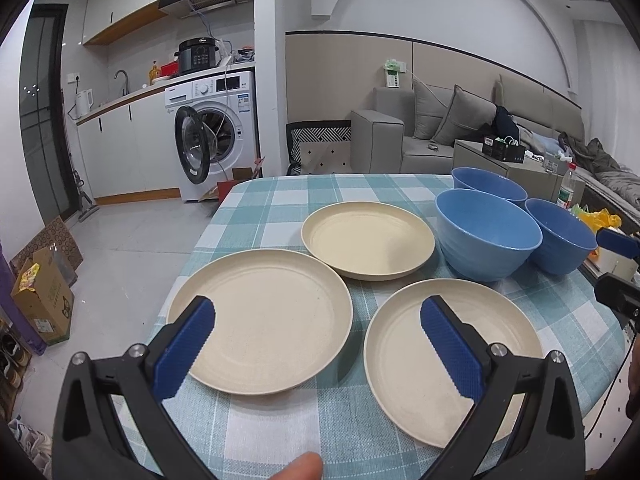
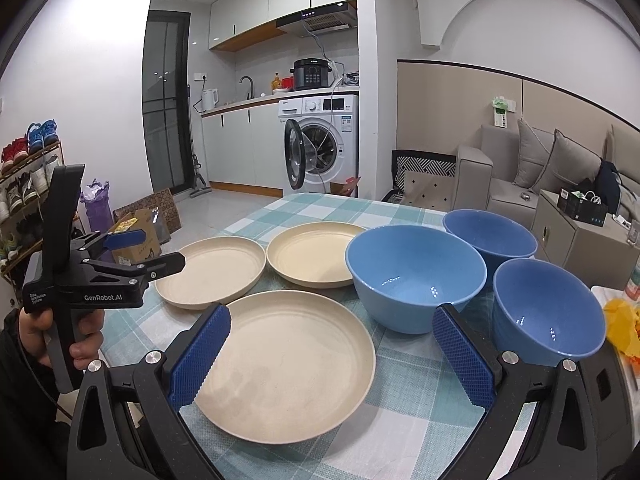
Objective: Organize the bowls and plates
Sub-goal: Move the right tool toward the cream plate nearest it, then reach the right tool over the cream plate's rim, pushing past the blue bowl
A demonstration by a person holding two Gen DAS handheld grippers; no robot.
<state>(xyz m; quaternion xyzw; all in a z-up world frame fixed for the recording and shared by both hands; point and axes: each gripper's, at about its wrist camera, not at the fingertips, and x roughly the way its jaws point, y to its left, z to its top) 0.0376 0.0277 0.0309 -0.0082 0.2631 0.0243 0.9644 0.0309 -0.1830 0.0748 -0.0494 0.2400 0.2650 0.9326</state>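
Checked teal-and-white cloth covers the worktop (image 1: 276, 200), which stands in a small flat with a washing machine (image 1: 216, 132) and a grey sofa (image 1: 436, 136) behind it. Three cream plates lie singly on the cloth: one at the near left edge (image 1: 260, 320), one toward the near right (image 1: 452, 360), one further back in the middle (image 1: 368, 246). Three blue bowls (image 2: 416, 276) cluster at the far right corner, close together, none nested. Nothing is stacked yet, so the work looks to be at its very start. The left tool (image 1: 316, 344) hovers above the near plates, jaws wide apart and empty; the right tool (image 2: 332, 356) hangs over the near right plate, likewise spread and holding nothing. A sensible next move would be lowering one tool to pinch a plate rim, which sits low against the cloth and needs a shallow approach.
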